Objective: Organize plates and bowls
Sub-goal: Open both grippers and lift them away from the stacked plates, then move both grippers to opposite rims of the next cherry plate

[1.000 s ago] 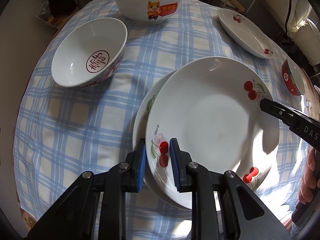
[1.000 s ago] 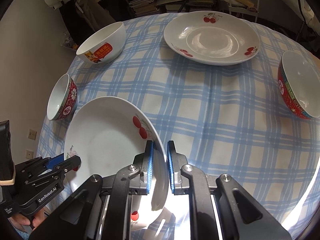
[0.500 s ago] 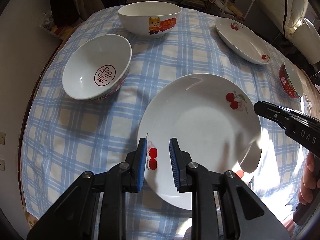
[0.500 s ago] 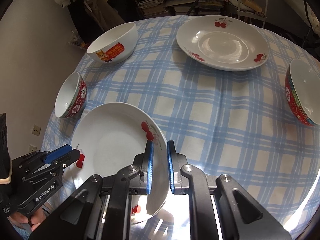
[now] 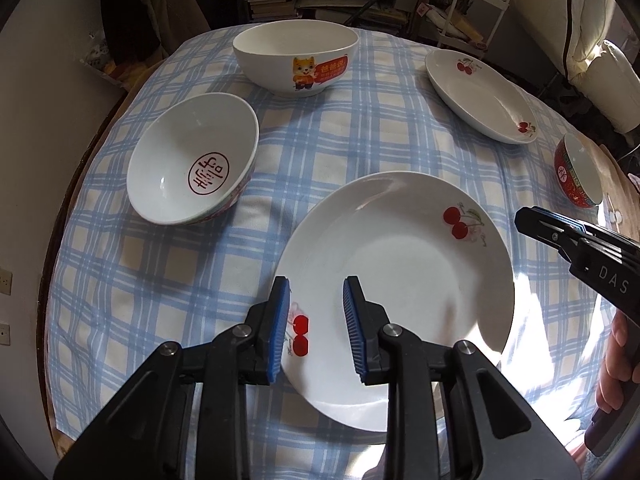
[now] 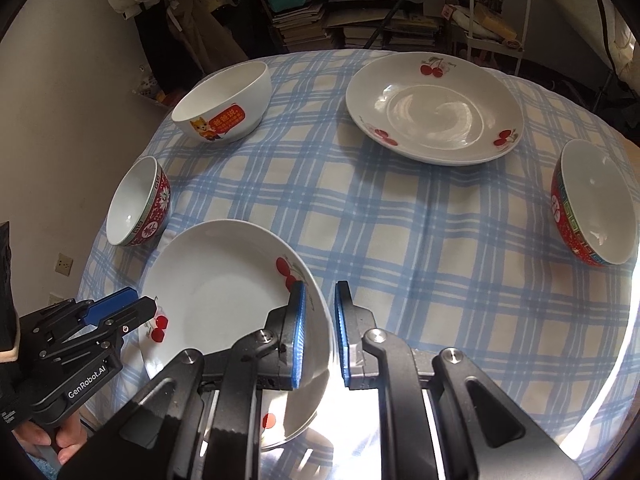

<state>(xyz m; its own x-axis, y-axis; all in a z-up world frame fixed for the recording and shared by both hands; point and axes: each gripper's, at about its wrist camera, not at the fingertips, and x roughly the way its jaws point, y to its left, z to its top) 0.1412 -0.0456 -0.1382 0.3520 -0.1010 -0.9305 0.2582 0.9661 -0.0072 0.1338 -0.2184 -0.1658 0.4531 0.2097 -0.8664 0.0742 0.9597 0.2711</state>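
Note:
A white cherry plate [image 5: 400, 256] lies near me on the checked cloth, stacked on another plate seen earlier; it shows in the right wrist view [image 6: 224, 292] too. My left gripper [image 5: 316, 320] is open, its blue pads either side of the plate's near rim, apart from it. My right gripper [image 6: 319, 332] is open a little, straddling the plate's right rim without pinching it. A second cherry plate [image 6: 434, 108] sits at the far side. A cat-print bowl [image 5: 296, 58], a white bowl with a red seal [image 5: 196, 160] and a red bowl [image 6: 592, 204] stand around.
The round table's blue checked cloth [image 6: 400, 216] carries everything. A wall lies to the left. Shelves of books [image 6: 316, 20] and a white rack [image 5: 472, 12] stand behind the table. Bright sunlight washes out the near right edge.
The plate has been lowered flat onto the plate beneath it. Both grippers have opened off its rim and pulled back and up a little.

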